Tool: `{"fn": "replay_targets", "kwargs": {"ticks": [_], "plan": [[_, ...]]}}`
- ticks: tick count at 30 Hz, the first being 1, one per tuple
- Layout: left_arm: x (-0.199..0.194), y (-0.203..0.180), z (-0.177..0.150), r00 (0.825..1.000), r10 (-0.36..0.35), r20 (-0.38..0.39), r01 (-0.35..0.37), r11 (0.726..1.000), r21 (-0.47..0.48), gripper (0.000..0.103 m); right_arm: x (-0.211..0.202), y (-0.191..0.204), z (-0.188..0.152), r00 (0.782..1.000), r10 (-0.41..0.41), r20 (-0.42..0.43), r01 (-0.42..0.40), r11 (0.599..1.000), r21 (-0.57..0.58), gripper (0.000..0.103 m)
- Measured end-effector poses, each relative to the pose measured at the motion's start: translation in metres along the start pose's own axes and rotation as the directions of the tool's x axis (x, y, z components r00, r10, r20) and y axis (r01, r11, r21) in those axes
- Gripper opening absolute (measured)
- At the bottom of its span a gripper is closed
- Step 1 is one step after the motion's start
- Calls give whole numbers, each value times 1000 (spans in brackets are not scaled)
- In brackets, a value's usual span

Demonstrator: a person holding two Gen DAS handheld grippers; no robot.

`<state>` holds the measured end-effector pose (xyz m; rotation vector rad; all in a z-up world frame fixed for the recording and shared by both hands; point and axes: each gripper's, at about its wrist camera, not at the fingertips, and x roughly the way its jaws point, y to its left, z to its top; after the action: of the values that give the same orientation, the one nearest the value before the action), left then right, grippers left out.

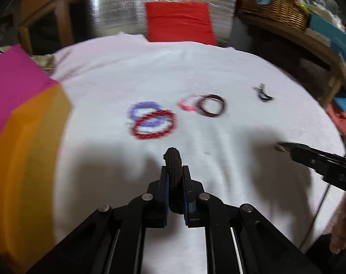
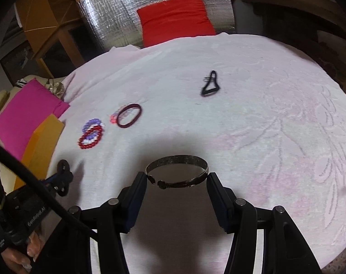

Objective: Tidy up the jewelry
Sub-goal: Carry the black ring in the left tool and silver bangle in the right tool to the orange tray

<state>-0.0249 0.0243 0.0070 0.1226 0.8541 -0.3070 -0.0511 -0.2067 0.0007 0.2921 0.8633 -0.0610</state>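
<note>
My left gripper (image 1: 175, 171) is shut on a black woven hair tie (image 1: 174, 171), held above the white cloth; it also shows in the right wrist view (image 2: 63, 171). My right gripper (image 2: 177, 178) holds a silver cuff bangle (image 2: 177, 171) between its fingers, pinched across its width. On the cloth lie a red bead bracelet (image 1: 155, 124) over a purple bead bracelet (image 1: 143, 110), a pink bead bracelet (image 1: 187, 104), a dark maroon band (image 1: 211, 106) and a black hair tie (image 1: 264, 94).
A pink box (image 1: 11, 86) and an orange box (image 1: 29, 159) sit at the left edge of the round white-clothed table (image 1: 195, 68). A red cushion (image 1: 179, 22) lies behind, and a wicker basket (image 1: 273, 6) stands on a shelf at back right.
</note>
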Motion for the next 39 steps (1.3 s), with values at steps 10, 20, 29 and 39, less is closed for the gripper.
{"fn": "replay_targets", "kwargs": {"ticks": [10,20,29,39], "plan": [[-21,48,-5,989,141,33,-139,989,-57,10,7,55,-11,996,93,15,-92,993,-68,35],[-21,67,-13,990,144,-2,-144,985,-92,10,23,65,-13,998,47,-38,-51,995,-88,50],[-17,58,-12,990,144,-11,-144,986,-84,10,5,-5,5,1000,19,-13,-17,992,123,73],[-11,42,-11,991,132,-20,-133,989,-56,10,24,23,-5,992,22,-124,-21,1000,3,75]]}}
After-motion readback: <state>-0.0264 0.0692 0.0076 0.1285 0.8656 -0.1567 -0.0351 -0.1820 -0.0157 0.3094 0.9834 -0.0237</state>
